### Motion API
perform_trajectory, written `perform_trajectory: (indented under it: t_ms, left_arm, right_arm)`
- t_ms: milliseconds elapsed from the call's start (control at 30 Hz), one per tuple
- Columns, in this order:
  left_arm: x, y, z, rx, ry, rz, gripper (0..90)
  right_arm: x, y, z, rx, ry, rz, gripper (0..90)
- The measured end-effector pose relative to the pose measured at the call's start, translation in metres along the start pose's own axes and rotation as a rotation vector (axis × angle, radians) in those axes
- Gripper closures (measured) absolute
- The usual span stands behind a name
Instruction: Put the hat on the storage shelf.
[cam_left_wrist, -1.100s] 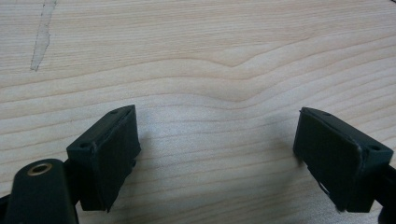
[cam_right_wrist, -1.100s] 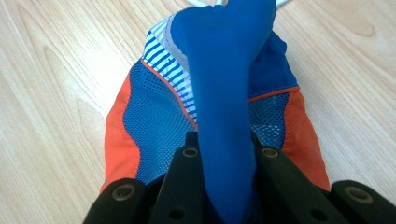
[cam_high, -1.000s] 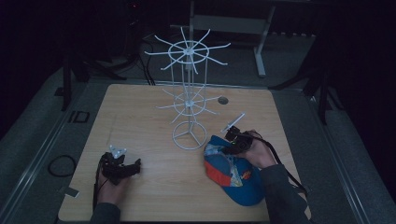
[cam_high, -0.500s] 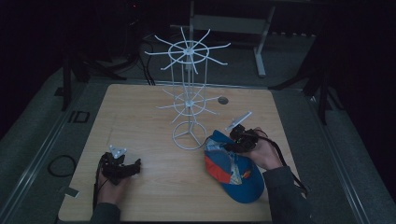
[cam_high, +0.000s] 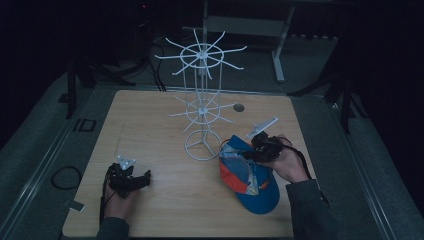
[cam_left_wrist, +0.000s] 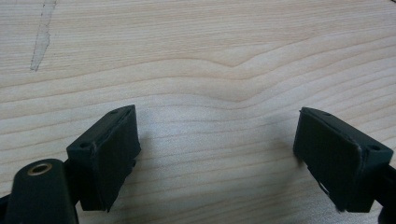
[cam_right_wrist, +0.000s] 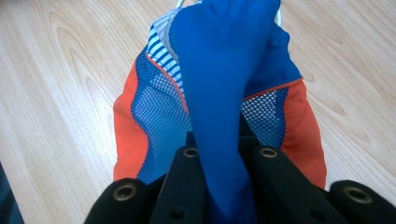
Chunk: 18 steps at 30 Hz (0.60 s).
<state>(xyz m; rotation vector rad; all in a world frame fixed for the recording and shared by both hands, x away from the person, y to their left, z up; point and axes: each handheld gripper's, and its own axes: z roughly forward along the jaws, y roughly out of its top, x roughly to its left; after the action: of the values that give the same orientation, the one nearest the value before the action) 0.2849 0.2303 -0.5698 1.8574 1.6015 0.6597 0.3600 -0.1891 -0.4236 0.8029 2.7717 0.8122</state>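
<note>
Blue fabric runs up the middle of the right gripper view, where the two black jaws of the right gripper (cam_right_wrist: 223, 154) pinch a fold of a cap (cam_right_wrist: 219, 93) between them; on either side of that fold hang panels of blue mesh edged in orange, with a patch of blue and white stripes farther up, and the pale wooden table (cam_right_wrist: 56, 93) lies beneath. From the high view the cap (cam_high: 250, 175) sits at the right half of the table (cam_high: 150, 125), toward the near edge, its blue brim pointing at the person and its orange and striped parts turned to the left, while the right gripper (cam_high: 260, 148) grips it at the far end, held in the person's right hand (cam_high: 287, 162) with a dark sleeve (cam_high: 307, 210) behind it. Just left of the cap stands a white wire rack (cam_high: 202, 100), a ring base on the table, a thin post, and two tiers of spokes that fan outward; the base is close beside the cap, though I cannot tell whether they touch. Well apart, near the table's front left corner, the left gripper (cam_high: 131, 176) rests low over the wood in the person's left hand (cam_high: 117, 202). Its own view shows the jaws of the left gripper (cam_left_wrist: 229, 154) spread wide, with bare wood grain between them.
</note>
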Motion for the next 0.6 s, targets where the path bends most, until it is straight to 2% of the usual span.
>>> perform_trajectory:
  t_ms: [333, 600]
  left_arm:
    - [0.000, 0.000, 0.000, 0.000, 0.000, 0.000, 14.7]
    - [0.000, 0.000, 0.000, 0.002, -0.001, 0.000, 14.7]
  right_arm:
    - [0.002, 0.000, -0.006, -0.018, -0.010, -0.007, 88.1]
    - [0.001, 0.000, -0.017, -0.053, -0.023, -0.004, 88.1]
